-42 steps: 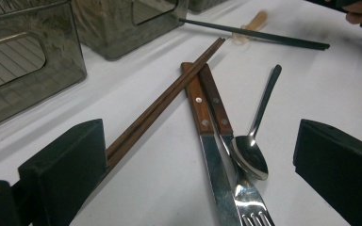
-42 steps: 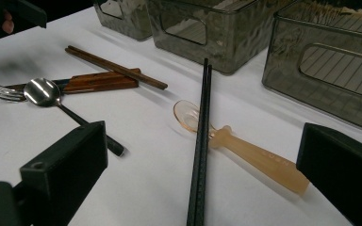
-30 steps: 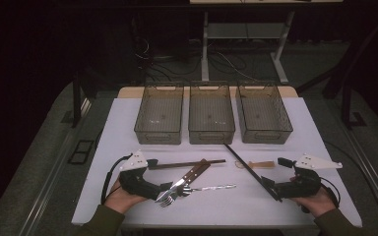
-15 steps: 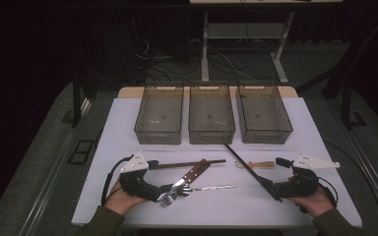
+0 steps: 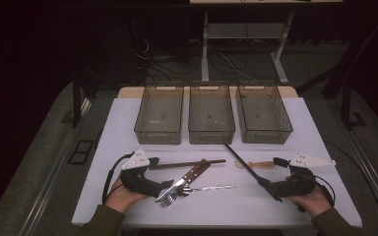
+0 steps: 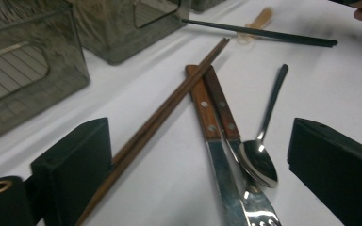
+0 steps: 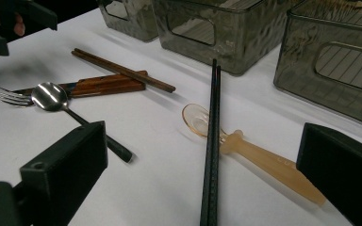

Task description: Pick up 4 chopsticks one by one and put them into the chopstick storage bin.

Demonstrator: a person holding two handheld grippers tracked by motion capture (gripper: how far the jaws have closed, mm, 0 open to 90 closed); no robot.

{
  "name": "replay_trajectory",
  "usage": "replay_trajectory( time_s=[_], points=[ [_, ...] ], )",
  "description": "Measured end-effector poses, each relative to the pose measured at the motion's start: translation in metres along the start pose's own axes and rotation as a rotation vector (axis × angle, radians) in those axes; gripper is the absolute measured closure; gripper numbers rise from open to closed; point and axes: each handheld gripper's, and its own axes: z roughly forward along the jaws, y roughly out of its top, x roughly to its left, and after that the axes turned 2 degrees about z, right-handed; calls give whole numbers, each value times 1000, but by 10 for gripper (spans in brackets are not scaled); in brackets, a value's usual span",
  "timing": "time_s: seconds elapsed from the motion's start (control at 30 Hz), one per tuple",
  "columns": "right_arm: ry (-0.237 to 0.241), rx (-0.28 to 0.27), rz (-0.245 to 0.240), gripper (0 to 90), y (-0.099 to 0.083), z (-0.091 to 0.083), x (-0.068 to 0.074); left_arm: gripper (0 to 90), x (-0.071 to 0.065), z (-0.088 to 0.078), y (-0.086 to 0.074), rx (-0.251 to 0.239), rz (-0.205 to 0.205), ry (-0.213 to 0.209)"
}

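Landmark: middle bin (image 5: pixel 211 113), the centre one of three clear bins at the far side of the desk (image 5: pixel 128 123).
Left gripper (image 5: pixel 163 189): jaws spread wide and holding nothing, set at the near-left of the middle bin, low over the cutlery.
Brown chopsticks (image 6: pixel 167 110): lying flat near the middle bin's front, running past the inner side of the left jaw (contact cannot be told).
Knife and fork (image 6: pixel 212 122): wooden handles side by side, near-left of the middle bin, between the left gripper's jaws.
Metal spoon (image 6: pixel 261 162): bowl resting on the fork.
Right gripper (image 5: pixel 275 189): jaws wide apart and empty, at the near-right of the middle bin.
Black chopsticks (image 7: pixel 212 141): starting at the middle bin's front right corner, running toward the right gripper, crossing the amber spoon (image 7: pixel 250 155).
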Motion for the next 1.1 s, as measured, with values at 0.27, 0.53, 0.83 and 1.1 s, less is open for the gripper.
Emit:
replay_trajectory(
  time_s=[0.27,0.53,0.83,1.1],
  points=[
    [-1,0,6,26,0,0,0,205,15,4,1,6,-10,28],
    [2,-3,14,26,-1,1,0,367,28,7,-1,12,-33,62],
    [-6,-2,14,26,-1,2,0,592,36,10,6,27,-30,112],
    [-14,-6,19,26,-2,2,-1,751,45,21,12,53,-58,114]
  ],
)
